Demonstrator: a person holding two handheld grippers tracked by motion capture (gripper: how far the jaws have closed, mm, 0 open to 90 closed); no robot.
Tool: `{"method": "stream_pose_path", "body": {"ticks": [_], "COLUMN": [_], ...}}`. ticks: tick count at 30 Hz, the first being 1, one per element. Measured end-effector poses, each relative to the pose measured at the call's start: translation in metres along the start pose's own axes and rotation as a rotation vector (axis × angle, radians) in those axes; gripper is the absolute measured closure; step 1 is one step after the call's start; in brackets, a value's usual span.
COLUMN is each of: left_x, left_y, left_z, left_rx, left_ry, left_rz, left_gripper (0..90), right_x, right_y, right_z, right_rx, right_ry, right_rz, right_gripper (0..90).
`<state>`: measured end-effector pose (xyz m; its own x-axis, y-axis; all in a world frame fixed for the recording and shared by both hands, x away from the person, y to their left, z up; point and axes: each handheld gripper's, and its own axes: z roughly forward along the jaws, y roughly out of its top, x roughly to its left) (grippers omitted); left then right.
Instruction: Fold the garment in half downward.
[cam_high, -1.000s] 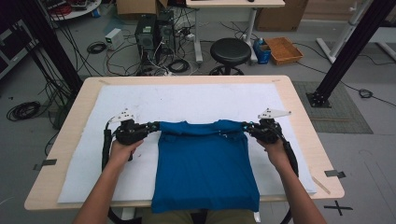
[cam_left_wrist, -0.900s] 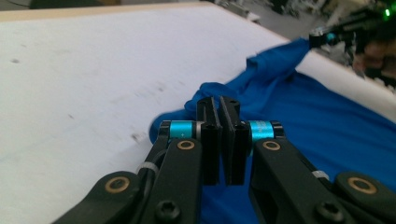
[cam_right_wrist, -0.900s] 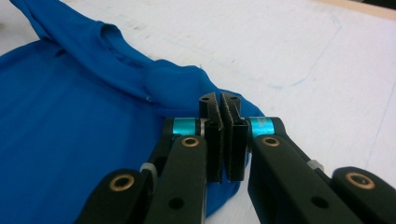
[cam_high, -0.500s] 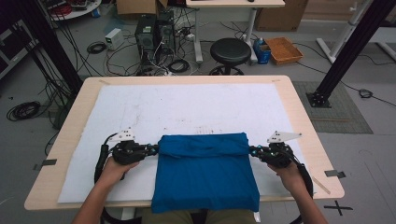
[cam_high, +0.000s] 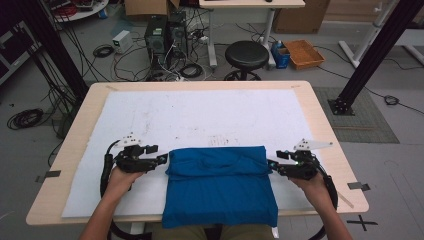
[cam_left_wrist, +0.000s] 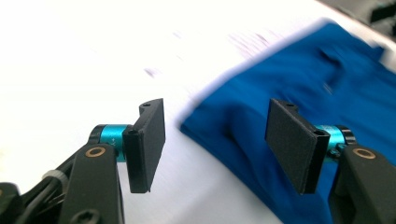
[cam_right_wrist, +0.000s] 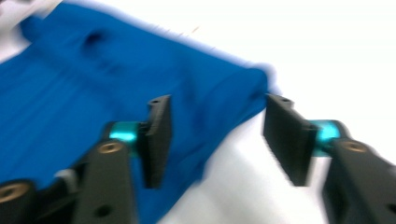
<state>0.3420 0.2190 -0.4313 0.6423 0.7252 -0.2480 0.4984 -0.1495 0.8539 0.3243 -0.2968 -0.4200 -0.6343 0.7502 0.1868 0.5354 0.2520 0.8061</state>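
item: blue cloth (cam_high: 220, 187), folded, lying flat on the white sheet (cam_high: 200, 115) at the near middle of the tabletop (cam_high: 325, 130); near edge reaching the tabletop's front. long axis runs near to far, folded far edge running left to right.
left tongs (cam_high: 161, 159): jaws apart, holding nothing, just beside the cloth's far left corner; cloth lies to their right.
right tongs (cam_high: 272, 164): jaws apart, holding nothing, just beside the far right corner; cloth lies to their left.
nearness: both about equal, one at each corner.
judgement: either corner is ready to be taken next.
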Motion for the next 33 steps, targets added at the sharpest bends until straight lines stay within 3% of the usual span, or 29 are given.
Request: {"method": "stream_pose_path", "body": {"ticks": [3, 4, 6, 9, 10, 13, 14, 15, 17, 18, 20, 23, 26, 29, 30, 33], "left_x": [0.003, 0.004, 0.005, 0.003, 0.003, 0.002, 0.001, -0.001, -0.004, -0.004, -0.003, 0.004, 0.015, 0.021, 0.024, 0.034], "left_y": [0.007, 0.007, 0.006, 0.002, 0.002, 0.001, 0.000, 0.000, -0.002, -0.002, -0.002, 0.003, 0.022, 0.031, 0.034, 0.040], "left_z": [0.018, 0.027, 0.041, 0.050, 0.049, 0.047, 0.047, 0.046, 0.045, 0.043, 0.042, 0.040, 0.044, 0.048, 0.050, 0.055], "left_rx": [0.023, 0.052, 0.114, 0.152, 0.147, 0.165, 0.168, 0.171, 0.168, 0.160, 0.152, 0.099, 0.058, 0.045, 0.033, 0.005], "left_ry": [0.019, 0.020, 0.029, 0.032, 0.035, 0.019, 0.019, 0.022, 0.031, 0.038, 0.040, 0.049, 0.064, 0.075, 0.089, 0.121], "left_rz": [-0.013, -0.029, -0.035, -0.018, -0.018, 0.005, 0.018, 0.027, 0.039, 0.016, 0.000, -0.044, -0.052, -0.059, -0.062, -0.083], "left_gripper": [37.8, 37.6, 37.6, 37.7, 45.1, 58.1, 72.1, 72.1, 80.0, 82.1, 82.6, 83.1, 83.1, 83.0, 83.0, 82.9], "right_x": [-0.006, -0.008, -0.009, -0.010, -0.009, -0.009, -0.011, -0.011, -0.009, -0.005, -0.004, -0.006, -0.010, -0.013, -0.018, -0.024], "right_y": [0.015, 0.024, 0.027, 0.029, 0.026, 0.024, 0.023, 0.023, 0.021, 0.021, 0.022, 0.026, 0.043, 0.053, 0.062, 0.069], "right_z": [0.015, 0.032, 0.041, 0.065, 0.073, 0.073, 0.070, 0.070, 0.068, 0.067, 0.066, 0.067, 0.072, 0.078, 0.086, 0.093], "right_rx": [-0.007, 0.024, 0.045, 0.121, 0.181, 0.185, 0.183, 0.183, 0.184, 0.193, 0.192, 0.154, 0.088, 0.066, 0.057, 0.031], "right_ry": [-0.063, -0.102, -0.115, -0.117, -0.127, -0.144, -0.121, -0.121, -0.097, -0.100, -0.105, -0.132, -0.184, -0.212, -0.242, -0.262], "right_rz": [0.026, 0.027, 0.034, 0.036, 0.014, -0.030, -0.029, -0.029, -0.031, -0.070, -0.069, -0.094, -0.120, -0.117, -0.118, -0.093], "right_gripper": [37.9, 37.9, 37.9, 41.0, 47.5, 54.0, 69.3, 69.3, 78.3, 80.6, 80.9, 81.2, 81.1, 81.1, 81.0, 81.0]}}
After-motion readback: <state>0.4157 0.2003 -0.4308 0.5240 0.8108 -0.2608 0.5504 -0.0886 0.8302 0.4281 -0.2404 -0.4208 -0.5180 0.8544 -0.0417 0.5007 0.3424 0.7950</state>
